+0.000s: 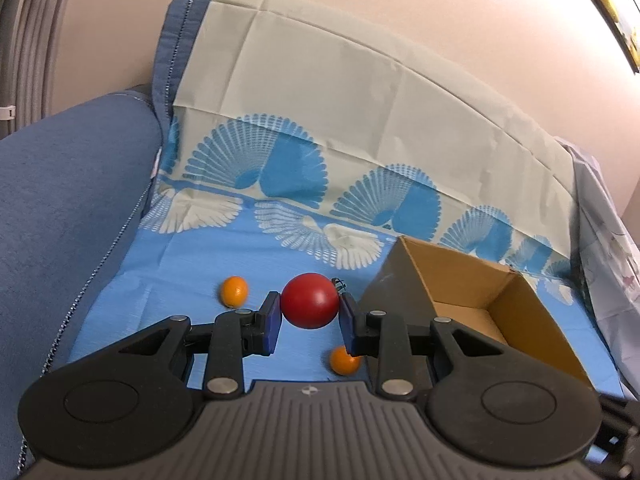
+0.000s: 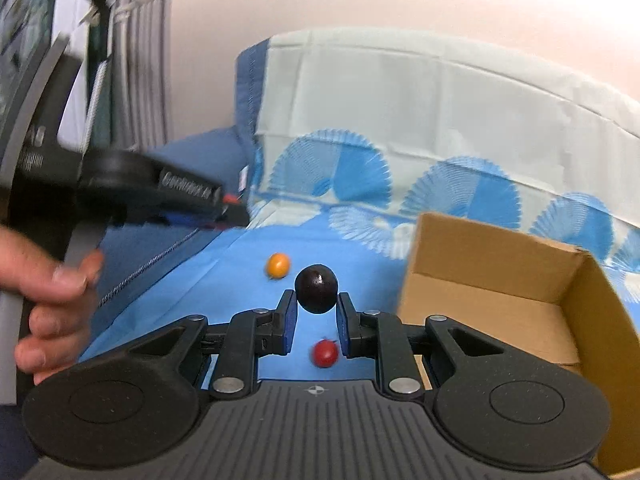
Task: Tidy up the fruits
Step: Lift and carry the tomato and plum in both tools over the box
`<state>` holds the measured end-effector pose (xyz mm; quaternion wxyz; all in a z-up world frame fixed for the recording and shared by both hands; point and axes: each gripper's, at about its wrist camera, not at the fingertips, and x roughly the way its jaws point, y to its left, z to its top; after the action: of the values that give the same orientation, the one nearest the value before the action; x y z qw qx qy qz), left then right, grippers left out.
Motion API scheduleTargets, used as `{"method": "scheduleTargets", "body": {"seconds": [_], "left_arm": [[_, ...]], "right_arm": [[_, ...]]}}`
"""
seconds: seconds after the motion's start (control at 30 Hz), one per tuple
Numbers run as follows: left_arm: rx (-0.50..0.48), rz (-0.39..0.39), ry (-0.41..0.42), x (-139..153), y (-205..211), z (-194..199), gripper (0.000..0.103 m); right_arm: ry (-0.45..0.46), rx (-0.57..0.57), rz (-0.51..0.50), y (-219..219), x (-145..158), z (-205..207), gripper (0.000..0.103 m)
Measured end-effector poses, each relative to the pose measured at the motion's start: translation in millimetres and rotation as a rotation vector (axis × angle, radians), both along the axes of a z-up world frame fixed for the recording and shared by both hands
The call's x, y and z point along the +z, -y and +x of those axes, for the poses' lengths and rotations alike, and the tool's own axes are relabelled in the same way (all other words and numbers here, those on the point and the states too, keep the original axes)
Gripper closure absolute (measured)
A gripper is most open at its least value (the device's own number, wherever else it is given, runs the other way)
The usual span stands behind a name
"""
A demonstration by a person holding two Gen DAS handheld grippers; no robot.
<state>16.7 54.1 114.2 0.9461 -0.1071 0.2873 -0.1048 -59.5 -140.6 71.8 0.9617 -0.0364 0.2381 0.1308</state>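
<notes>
Clamping a red round fruit point(image 1: 310, 301) between its blue pads, the left gripper point(image 1: 309, 322) carries its load above the blue patterned cloth point(image 1: 168, 280) that covers the sofa seat, with the open cardboard box point(image 1: 472, 312) just to its right. The grip sits across the widest part of the fruit, which looks like the surest way to keep a smooth ball from slipping out. The right gripper point(image 2: 316, 322) likewise holds a dark, near-black fruit point(image 2: 316, 289) pinched at the tips of its fingers, also raised off the cloth and beside the box point(image 2: 500, 292). Both loads seem bound for the box, whose floor appears bare in both views, so the sorting looks to be at an early stage. Three small fruits lie loose on the cloth: an orange one point(image 1: 234, 291) left of the red fruit, a second orange one point(image 1: 344, 361) partly hidden behind the left gripper's right finger, and a small red one point(image 2: 325, 353) below the right gripper. In the right wrist view the person's hand point(image 2: 52, 300) grips the handle of the other tool at the left edge, blurred. The box stands close to the fruit, probably so each carry stays short.
</notes>
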Motion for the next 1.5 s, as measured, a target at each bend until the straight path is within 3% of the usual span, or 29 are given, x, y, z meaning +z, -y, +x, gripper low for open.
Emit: {"method": "scheduleTargets", "body": {"seconds": [0.27,0.57,0.73,0.83,0.93,1.03,1.23,1.4,1.5], "left_arm": [[-0.043,0.021,0.019,-2.3,10.0,-6.3,0.069],[-0.043,-0.005,0.02,-4.1,5.3,-1.7,0.069],[-0.06,0.015,0.018,-9.5,19.0,2.2,0.069],[-0.095,0.033,0.054,-10.5,37.5,-1.8,0.069],[-0.172,0.106,0.144,-8.6,68.0,-16.2,0.069],[-0.234,0.111,0.211,-11.3,96.5,-27.9,0.069],[-0.328,0.078,0.278,-13.0,134.6,-40.0,0.069],[-0.374,0.116,0.224,-31.6,153.9,-38.5,0.069],[-0.415,0.21,0.217,-42.6,167.8,-40.0,0.069]], "right_arm": [[0.068,-0.037,0.046,34.4,20.9,-18.0,0.081],[0.079,-0.175,0.163,107.6,33.7,-13.6,0.081],[0.118,-0.247,0.119,158.5,46.3,-8.3,0.081],[0.126,-0.299,0.075,182.6,41.6,-4.8,0.081],[0.121,-0.388,0.148,204.0,33.6,-5.7,0.081],[0.139,-0.414,0.184,205.8,30.4,-7.3,0.081],[0.124,-0.344,0.086,181.3,24.9,2.7,0.081],[0.1,-0.319,0.042,173.8,19.4,14.8,0.081],[0.083,-0.327,0.052,175.7,17.8,21.2,0.081]]}}
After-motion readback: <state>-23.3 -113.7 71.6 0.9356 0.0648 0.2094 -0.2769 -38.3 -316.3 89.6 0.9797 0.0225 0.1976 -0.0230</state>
